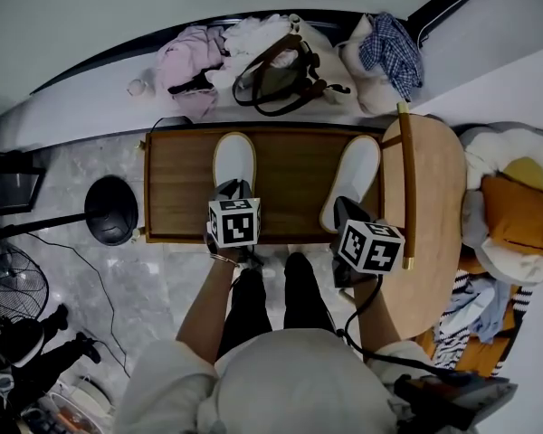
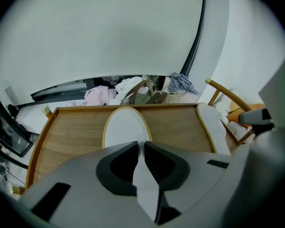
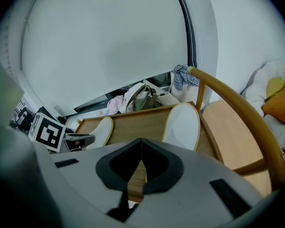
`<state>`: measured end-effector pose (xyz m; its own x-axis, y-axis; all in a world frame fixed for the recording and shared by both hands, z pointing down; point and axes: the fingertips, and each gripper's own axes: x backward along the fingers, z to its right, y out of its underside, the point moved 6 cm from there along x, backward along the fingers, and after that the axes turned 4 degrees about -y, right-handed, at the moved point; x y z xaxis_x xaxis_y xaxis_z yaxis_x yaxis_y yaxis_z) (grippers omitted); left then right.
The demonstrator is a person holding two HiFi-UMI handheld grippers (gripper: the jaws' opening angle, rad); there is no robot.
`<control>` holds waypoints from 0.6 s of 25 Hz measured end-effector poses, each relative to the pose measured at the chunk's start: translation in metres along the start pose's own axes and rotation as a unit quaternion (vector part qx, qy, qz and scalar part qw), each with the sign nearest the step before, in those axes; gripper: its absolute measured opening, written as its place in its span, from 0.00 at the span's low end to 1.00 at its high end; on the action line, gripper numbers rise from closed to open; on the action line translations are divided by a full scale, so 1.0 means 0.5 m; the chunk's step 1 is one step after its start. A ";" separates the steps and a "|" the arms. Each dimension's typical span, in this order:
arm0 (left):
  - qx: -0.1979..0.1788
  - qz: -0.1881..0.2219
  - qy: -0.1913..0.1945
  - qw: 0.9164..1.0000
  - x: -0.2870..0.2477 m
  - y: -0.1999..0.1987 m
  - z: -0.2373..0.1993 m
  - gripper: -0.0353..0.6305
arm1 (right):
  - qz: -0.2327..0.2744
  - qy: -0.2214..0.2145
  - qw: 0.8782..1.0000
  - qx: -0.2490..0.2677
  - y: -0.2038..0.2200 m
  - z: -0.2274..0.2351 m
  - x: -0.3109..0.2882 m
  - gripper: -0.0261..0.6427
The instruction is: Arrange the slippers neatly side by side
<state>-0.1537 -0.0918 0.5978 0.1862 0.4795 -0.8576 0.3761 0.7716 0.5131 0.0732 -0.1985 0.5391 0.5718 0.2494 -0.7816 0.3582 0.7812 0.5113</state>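
White left slipper [image 1: 234, 159], right slipper [image 1: 353, 177]: well apart on wood surface [image 1: 290, 165] | left tongs [image 2: 139, 145]: a crack apart at left slipper heel, maybe to straighten it | right tongs [image 3: 141, 140]: together, empty

A low rectangular wooden counter [image 1: 290, 174] lies under the left tongs [image 1: 233, 188] and the right tongs [image 1: 344, 206]. Beyond them, past its far edge, sit a brown handbag with dark loop handles [image 1: 281, 80], a crumpled pink garment [image 1: 185, 66] and a blue checked cloth [image 1: 394, 48]. Just right of the right tongs stands a round wooden chair [image 1: 434, 197], then a mustard-orange cushion [image 1: 516, 215]. Left of the left tongs, a black round stand base [image 1: 113, 211] rests on grey marble floor [image 1: 163, 278].
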 end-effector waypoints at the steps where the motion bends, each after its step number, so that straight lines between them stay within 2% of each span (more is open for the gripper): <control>1: 0.000 0.001 0.001 1.000 0.001 0.000 0.000 0.14 | 0.000 0.000 1.000 0.000 0.000 -0.001 0.001 0.09; 4: 0.004 0.003 0.004 1.000 0.005 0.001 -0.001 0.16 | 0.003 -0.001 1.000 0.001 0.001 -0.004 0.004 0.09; 8: 0.006 0.013 0.011 1.000 0.009 0.002 -0.002 0.24 | 0.006 0.001 1.000 0.002 0.004 -0.005 0.012 0.09; 15: 0.014 0.029 0.017 0.999 0.048 -0.005 -0.003 0.27 | 0.019 0.003 1.000 0.003 -0.001 -0.013 0.034 0.09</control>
<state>-0.1518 -0.0816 0.5758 0.1779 0.5374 -0.8243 0.3915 0.7299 0.5603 0.0781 -0.1912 0.5232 0.5815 0.2825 -0.7630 0.3403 0.7673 0.5435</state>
